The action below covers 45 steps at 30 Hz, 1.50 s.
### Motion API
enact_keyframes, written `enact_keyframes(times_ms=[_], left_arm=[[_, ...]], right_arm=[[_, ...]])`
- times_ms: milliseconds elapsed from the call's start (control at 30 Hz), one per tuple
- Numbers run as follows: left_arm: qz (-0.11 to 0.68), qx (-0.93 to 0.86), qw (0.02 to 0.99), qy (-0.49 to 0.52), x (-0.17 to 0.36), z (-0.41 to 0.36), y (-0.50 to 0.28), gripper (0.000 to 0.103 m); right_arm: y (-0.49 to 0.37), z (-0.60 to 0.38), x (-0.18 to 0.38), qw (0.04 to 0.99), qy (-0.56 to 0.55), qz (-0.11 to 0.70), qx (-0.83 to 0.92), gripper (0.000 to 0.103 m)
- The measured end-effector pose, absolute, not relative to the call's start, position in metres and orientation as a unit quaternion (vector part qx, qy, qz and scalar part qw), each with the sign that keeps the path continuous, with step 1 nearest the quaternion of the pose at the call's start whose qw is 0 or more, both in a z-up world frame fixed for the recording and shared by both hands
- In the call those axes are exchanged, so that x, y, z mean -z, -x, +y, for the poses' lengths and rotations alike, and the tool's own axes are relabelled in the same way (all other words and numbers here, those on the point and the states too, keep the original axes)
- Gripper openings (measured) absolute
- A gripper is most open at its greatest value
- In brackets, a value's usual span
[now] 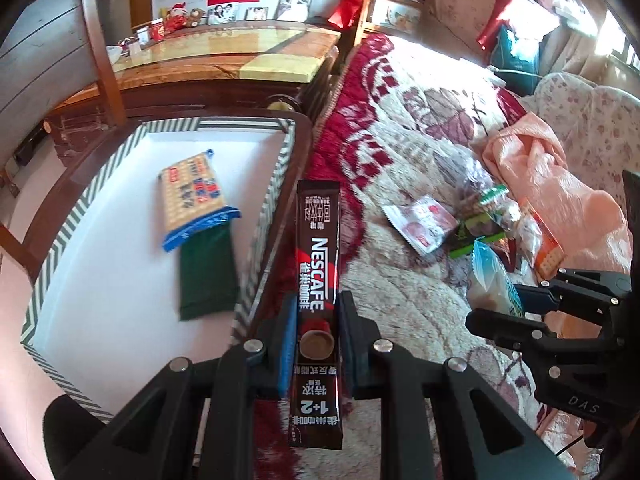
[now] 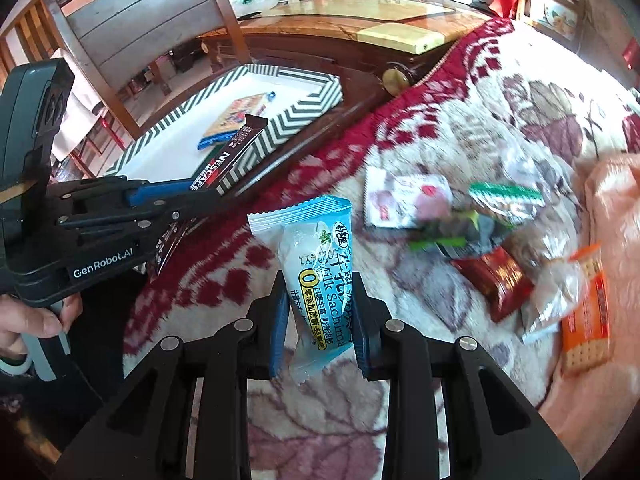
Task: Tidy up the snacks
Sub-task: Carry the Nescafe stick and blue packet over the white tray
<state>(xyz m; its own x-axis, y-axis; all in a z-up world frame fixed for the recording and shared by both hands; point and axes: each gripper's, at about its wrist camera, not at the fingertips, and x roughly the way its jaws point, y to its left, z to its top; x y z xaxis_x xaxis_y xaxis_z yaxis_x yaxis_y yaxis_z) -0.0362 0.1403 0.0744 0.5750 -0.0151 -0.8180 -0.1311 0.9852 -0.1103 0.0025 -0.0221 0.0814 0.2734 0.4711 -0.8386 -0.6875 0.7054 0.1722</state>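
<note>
Across the bed lay a thick blanket (image 1: pixel 408 184) patterned in red and cream, with a peach cloth (image 1: pixel 532 168) bunched at its far right; beside the bed, on a dark wooden frame, sat a shallow tray (image 1: pixel 48 264) with a striped rim and a white floor; behind it stood a glossy wooden table (image 1: pixel 224 52); on the tray floor a cracker packet with blue ends (image 1: pixel 196 196) lay partly over a dark green packet (image 1: pixel 206 276), touching it; on the blanket a loose heap of snacks was scattered, among them a pink and white packet (image 2: pixel 404 198), a red sweet (image 2: pixel 496 276), an orange cracker packet (image 2: pixel 588 320) and some clear bags, too blurred to tell apart; the left gripper (image 1: pixel 318 344) was clamped on a long brown coffee stick (image 1: pixel 318 280), which hung over the tray's near rim and the blanket's edge; the right gripper (image 2: pixel 320 316) was closed tight on a pale blue cake packet (image 2: pixel 316 276), held above the blanket; a hand (image 2: pixel 28 320) grasped the left gripper's handle.
</note>
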Motion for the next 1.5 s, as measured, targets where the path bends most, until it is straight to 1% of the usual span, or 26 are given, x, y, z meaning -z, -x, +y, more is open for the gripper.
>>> enact_keyframes(times_ms=[600,933,1500], left_arm=[[0.447,-0.088,0.884,0.102,-0.084,0.207,0.047,0.022],[0.452,-0.114,0.876,0.121,-0.077,0.245,0.049,0.022],[0.468,-0.13,0.863,0.14,-0.065,0.273,0.038,0.022]], right_arm=[[0.0,0.043,-0.09,0.768,0.141,0.474,-0.407,0.027],[-0.001,0.08,-0.095,0.756,0.161,0.471,-0.425,0.027],[-0.006,0.137,-0.096,0.738,0.178,0.468,-0.453,0.027]])
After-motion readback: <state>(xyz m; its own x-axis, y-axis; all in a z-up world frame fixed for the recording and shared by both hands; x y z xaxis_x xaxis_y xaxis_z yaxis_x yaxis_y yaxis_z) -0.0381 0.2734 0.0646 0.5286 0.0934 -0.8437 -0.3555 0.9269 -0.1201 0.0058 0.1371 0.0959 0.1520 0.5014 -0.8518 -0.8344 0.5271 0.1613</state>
